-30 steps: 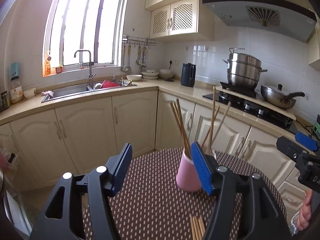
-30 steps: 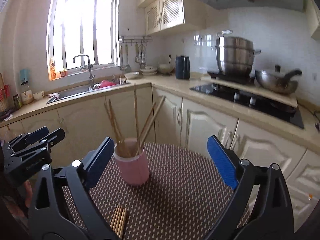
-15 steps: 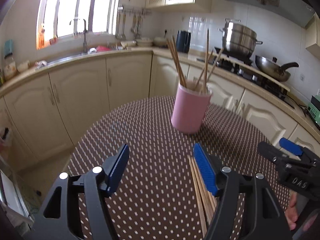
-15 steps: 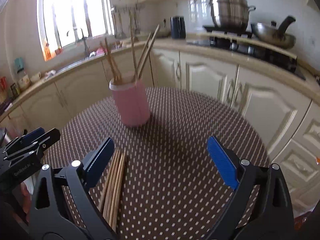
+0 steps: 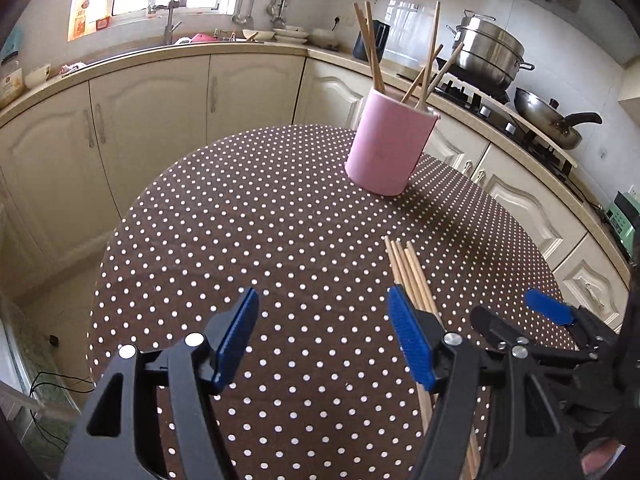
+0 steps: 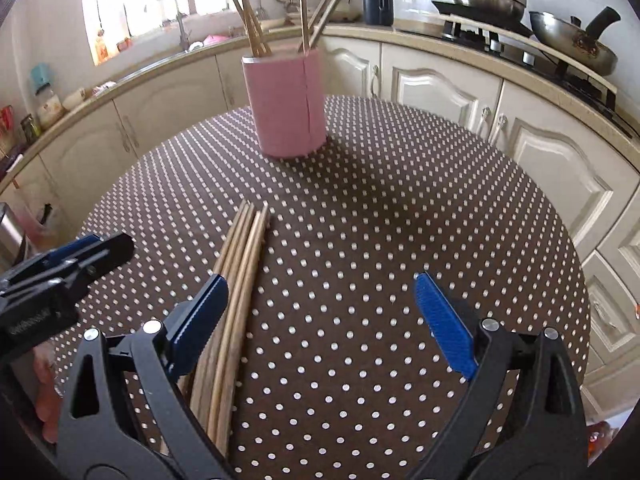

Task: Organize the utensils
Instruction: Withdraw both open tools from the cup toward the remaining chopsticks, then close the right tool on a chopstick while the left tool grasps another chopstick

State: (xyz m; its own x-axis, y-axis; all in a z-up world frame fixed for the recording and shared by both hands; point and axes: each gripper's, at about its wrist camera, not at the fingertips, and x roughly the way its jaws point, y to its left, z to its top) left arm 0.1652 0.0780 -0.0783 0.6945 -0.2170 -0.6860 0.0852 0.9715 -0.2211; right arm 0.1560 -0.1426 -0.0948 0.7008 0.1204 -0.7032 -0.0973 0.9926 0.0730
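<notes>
You have both tools low over the round table (image 5: pixel 280 208), with its brown dotted cloth, and neither holds anything yet. Your left hand-held gripper (image 5: pixel 324 340) stands open, with only cloth between its blue pads. Your right hand-held gripper (image 6: pixel 324 320) is open too, and wider.

The pink cup (image 6: pixel 286 104) stands upright at the far side of the table, and several chopsticks (image 6: pixel 256 24) already lean inside it. So I judge that a part of the work is done. What is left is the bundle (image 6: pixel 236 280) of loose chopsticks that lies flat on the cloth, well apart from the cup, with the tips toward it. It looks like about five sticks, close side by side, but the near ends are hidden under your tools, so I cannot count them surely.

In the left wrist view the bundle passes just beside and under the right finger of the left tool. In the right wrist view it runs by the left finger of the right tool, partly between the pads. The bundle therefore lies between your two tools.

No stick is lifted from the cloth. The picking up and the placing into the cup are both not yet begun.
</notes>
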